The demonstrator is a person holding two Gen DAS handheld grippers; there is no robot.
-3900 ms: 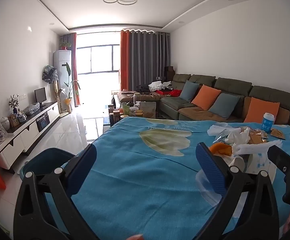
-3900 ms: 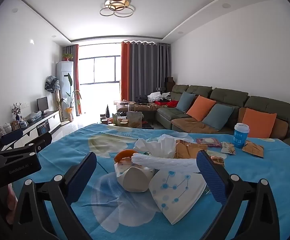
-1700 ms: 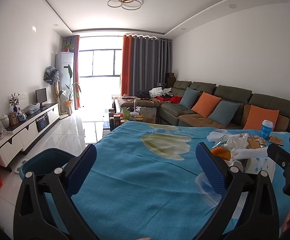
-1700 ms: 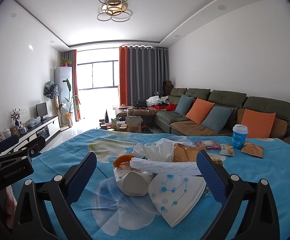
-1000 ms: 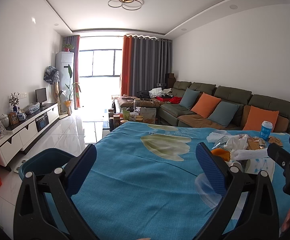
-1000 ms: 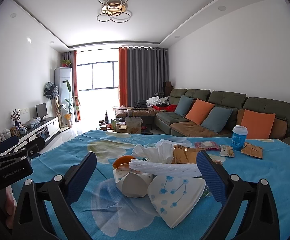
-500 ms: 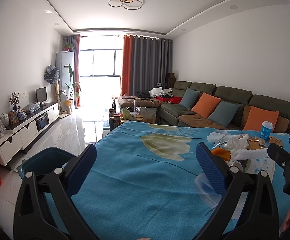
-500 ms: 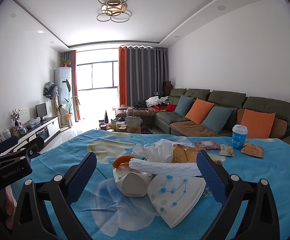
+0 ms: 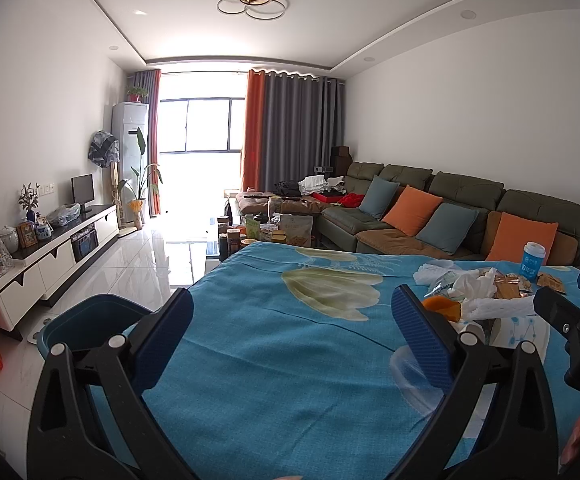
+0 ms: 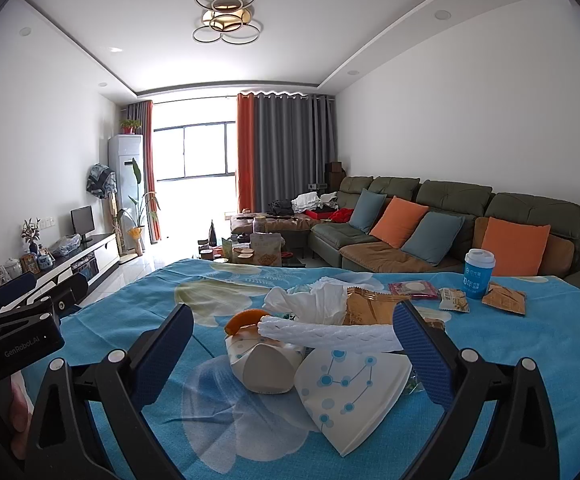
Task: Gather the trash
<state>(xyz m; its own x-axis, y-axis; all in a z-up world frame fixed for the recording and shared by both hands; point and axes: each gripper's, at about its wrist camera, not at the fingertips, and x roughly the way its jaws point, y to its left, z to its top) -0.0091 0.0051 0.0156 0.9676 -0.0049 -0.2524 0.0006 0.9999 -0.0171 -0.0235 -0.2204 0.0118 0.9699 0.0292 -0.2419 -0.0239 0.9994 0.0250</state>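
2 grippers, jaws of both spread wide, holding nothing | left gripper [image 9: 292,322] over bare blue cloth of the desk [image 9: 273,344], blue bin [image 9: 89,326] below its left edge | right gripper [image 10: 294,332] facing trash pile [image 10: 322,340] mid-desk: crushed paper cups, foam strip, tissue, wrappers | blue cup [image 10: 478,273] near far right edge

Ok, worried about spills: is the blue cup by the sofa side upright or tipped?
Upright. The blue cup stands on its base on the tablecloth, white lid on top; its contents cannot be seen.
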